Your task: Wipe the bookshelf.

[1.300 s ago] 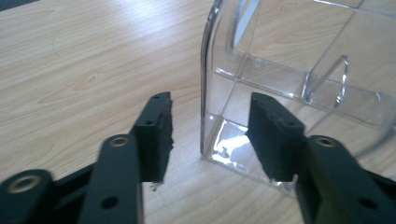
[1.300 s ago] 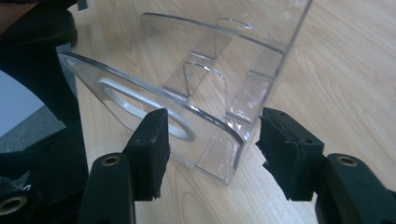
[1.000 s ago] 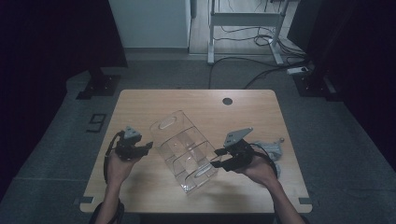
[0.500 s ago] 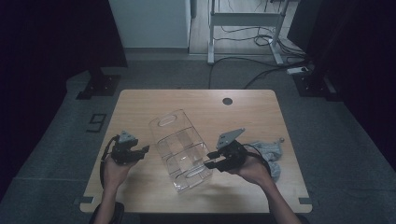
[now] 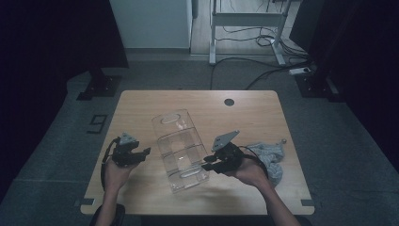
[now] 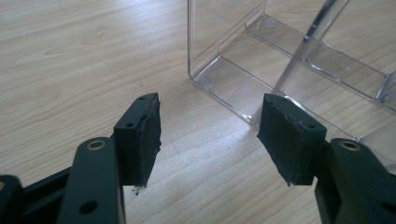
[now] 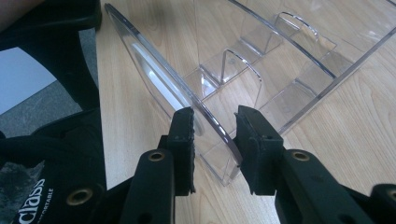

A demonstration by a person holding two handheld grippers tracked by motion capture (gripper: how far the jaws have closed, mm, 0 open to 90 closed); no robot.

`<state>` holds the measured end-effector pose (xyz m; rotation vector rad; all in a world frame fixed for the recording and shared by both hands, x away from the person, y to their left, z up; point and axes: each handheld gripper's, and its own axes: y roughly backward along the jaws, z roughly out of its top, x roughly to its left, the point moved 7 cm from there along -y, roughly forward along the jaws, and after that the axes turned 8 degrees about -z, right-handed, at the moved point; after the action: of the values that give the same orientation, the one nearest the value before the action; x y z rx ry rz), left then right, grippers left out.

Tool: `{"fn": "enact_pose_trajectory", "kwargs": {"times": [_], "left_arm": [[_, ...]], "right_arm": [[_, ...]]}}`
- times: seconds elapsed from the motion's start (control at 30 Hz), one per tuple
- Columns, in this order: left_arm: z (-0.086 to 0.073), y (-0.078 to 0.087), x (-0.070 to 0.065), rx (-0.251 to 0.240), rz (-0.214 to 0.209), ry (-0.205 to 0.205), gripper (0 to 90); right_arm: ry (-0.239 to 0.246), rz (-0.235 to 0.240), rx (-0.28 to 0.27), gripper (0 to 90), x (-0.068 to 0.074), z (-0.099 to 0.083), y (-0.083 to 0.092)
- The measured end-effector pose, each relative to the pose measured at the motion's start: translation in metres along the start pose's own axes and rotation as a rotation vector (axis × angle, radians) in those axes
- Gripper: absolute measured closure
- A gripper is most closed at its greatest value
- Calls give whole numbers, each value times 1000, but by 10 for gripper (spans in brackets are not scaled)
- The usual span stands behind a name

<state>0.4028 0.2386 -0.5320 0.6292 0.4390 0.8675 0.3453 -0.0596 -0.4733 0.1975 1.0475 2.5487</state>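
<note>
A clear plastic divided bin (image 5: 181,146) lies lengthwise in the middle of the wooden table (image 5: 244,122). My right gripper (image 5: 204,165) is at its near right corner. In the right gripper view the bin's thin end wall (image 7: 159,79) runs between the jaws of the right gripper (image 7: 215,135). These jaws have just been closing, and a small gap still shows on both sides of the wall. My left gripper (image 5: 146,151) hovers just left of the bin. In the left gripper view, my left gripper (image 6: 210,140) is open with bare wood between its pads, and the bin's corner (image 6: 201,77) sits just ahead.
A crumpled grey cloth (image 5: 270,157) lies on the table to the right of my right hand. A dark round cable hole (image 5: 229,101) sits near the far edge. Beyond the table are dark floor, a desk frame and cables.
My right gripper has moved left to the bin's near end and its jaws have narrowed around the end wall. The left gripper has stayed in place.
</note>
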Motion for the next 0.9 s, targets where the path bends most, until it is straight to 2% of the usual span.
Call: {"fn": "enact_pose_trajectory", "kwargs": {"times": [0.37, 0.73, 0.9], "left_arm": [[-1, -2, -1, 1, -5, 1, 354], [2, -2, -2, -28, -20, 19, 223], [2, -2, -4, -25, -25, 8, 213]], "right_arm": [[-26, -21, 10, 737, -2, 1, 0], [-60, -59, 19, 766, -9, -1, 1], [-67, -79, 22, 791, -12, -1, 1]]}}
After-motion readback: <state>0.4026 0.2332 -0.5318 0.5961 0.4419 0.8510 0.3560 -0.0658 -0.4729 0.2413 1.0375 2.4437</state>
